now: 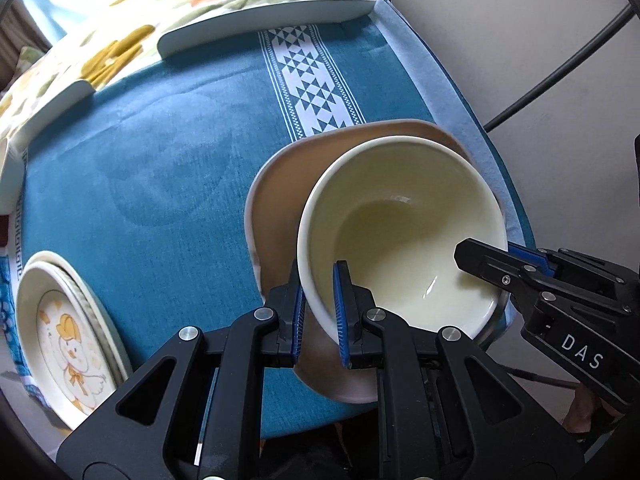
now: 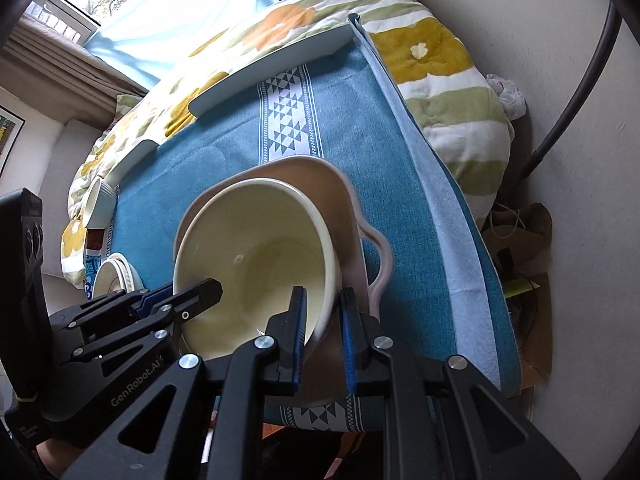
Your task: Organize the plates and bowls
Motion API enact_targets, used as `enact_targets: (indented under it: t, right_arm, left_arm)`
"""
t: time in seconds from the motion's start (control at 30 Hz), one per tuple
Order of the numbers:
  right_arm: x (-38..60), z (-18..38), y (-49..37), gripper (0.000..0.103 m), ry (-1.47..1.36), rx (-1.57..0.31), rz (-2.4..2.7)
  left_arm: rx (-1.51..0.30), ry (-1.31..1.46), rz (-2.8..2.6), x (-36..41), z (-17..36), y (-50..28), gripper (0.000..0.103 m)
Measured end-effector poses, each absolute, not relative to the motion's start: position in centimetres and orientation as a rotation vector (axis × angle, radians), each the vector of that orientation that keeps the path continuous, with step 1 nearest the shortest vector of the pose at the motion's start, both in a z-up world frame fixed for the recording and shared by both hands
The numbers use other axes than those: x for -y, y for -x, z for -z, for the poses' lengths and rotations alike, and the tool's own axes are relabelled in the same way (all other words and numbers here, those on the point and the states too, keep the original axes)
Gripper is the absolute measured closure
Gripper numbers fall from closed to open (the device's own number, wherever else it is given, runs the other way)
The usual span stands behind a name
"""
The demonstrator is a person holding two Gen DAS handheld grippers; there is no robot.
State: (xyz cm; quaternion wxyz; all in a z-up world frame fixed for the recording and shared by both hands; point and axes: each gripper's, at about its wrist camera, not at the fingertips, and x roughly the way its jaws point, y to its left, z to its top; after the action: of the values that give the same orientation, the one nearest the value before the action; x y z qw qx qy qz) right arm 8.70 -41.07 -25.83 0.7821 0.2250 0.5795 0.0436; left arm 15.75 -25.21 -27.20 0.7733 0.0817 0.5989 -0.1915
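A cream bowl (image 1: pixel 404 224) sits on a pink wavy-edged plate (image 1: pixel 280 184) on the blue cloth. My left gripper (image 1: pixel 320 312) is shut on the bowl's near-left rim, one finger inside and one outside. My right gripper (image 2: pixel 323 328) is shut on the bowl (image 2: pixel 256 256) at its right rim, above the pink plate (image 2: pixel 344 208). The right gripper also shows in the left wrist view (image 1: pixel 492 268) at the bowl's right edge. The left gripper shows in the right wrist view (image 2: pixel 192 296).
A stack of plates with a duck picture (image 1: pixel 68 340) lies at the left table edge. A small white ribbed bowl (image 2: pixel 98 204) stands far left. White trays (image 1: pixel 264 24) lie along the far edge by a flowered quilt (image 2: pixel 440 64). The table edge runs close on the right.
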Motion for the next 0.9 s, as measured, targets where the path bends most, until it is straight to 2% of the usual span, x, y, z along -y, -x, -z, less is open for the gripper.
enact_targets:
  t: [0.53,0.9]
  right_arm:
    - [40.1,26.1,-8.8,0.088,-0.456,-1.258,-0.072]
    - [40.0,23.5,-7.7,0.088,-0.387,-1.223,-0.039]
  left_arm:
    - [-1.221,-0.305,0.384,25.7,27.4,-15.7,0.091]
    - [-1.178,-0.267,0.380,25.1,25.1,-15.1,0.091]
